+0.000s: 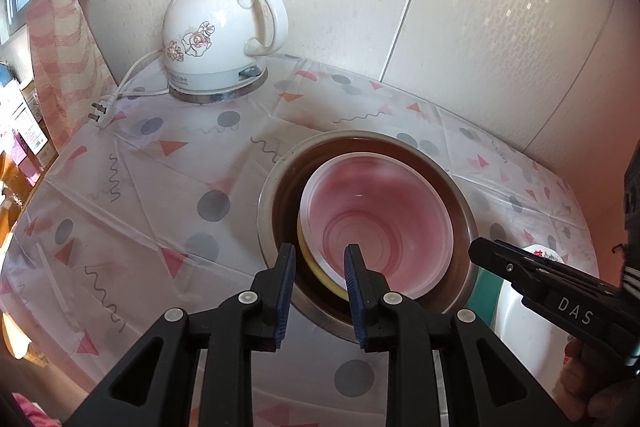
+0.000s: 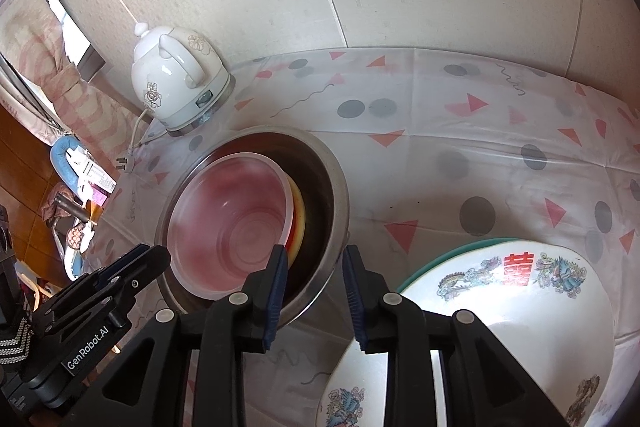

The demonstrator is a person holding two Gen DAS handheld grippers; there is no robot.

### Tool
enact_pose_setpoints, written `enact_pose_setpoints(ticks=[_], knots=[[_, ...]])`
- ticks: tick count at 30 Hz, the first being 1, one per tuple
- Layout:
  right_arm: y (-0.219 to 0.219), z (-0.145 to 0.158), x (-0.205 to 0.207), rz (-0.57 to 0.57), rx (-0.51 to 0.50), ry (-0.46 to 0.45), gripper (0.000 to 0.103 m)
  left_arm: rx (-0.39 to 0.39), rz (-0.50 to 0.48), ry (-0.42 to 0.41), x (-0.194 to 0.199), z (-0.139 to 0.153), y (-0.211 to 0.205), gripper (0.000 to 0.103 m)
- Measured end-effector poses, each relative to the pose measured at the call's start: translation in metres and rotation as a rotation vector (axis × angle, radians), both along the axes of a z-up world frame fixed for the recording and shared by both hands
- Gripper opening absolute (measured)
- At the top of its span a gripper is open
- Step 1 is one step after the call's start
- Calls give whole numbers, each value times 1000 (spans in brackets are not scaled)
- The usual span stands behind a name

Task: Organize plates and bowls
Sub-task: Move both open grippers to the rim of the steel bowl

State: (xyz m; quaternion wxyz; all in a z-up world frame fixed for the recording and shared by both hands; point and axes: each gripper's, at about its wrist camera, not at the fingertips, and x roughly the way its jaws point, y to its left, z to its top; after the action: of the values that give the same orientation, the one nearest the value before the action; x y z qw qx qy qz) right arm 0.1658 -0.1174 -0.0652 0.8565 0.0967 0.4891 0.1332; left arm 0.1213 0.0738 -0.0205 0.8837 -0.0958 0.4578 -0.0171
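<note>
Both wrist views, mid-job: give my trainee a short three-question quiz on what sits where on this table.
1. True or false: the translucent pink bowl sits inside the steel basin.
2. What lies right under the pink bowl? A) a yellow-rimmed dish B) a spoon C) a cloth
3. Fill in: the right gripper hovers between the basin and the ______ plate.

Key: 1 true; 2 A; 3 dragon-patterned. The left gripper is open and holds nothing; so is the right.
</note>
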Motion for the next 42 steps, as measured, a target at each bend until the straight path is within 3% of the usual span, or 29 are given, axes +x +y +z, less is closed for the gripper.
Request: enact_pose_setpoints(ticks=[14, 24, 37, 42], knots=[[-15, -2, -9, -22, 30, 15, 31, -78, 90, 9, -17, -3, 42, 30], [-8, 2, -20, 79, 48, -22, 31, -115, 84, 5, -25, -9, 54, 30], [-2, -2, -14, 86, -21, -26, 31, -86, 70, 27, -5, -14, 46, 30], [0, -3, -7, 79, -46, -32, 23, -67, 65, 18, 2, -15, 46, 30]])
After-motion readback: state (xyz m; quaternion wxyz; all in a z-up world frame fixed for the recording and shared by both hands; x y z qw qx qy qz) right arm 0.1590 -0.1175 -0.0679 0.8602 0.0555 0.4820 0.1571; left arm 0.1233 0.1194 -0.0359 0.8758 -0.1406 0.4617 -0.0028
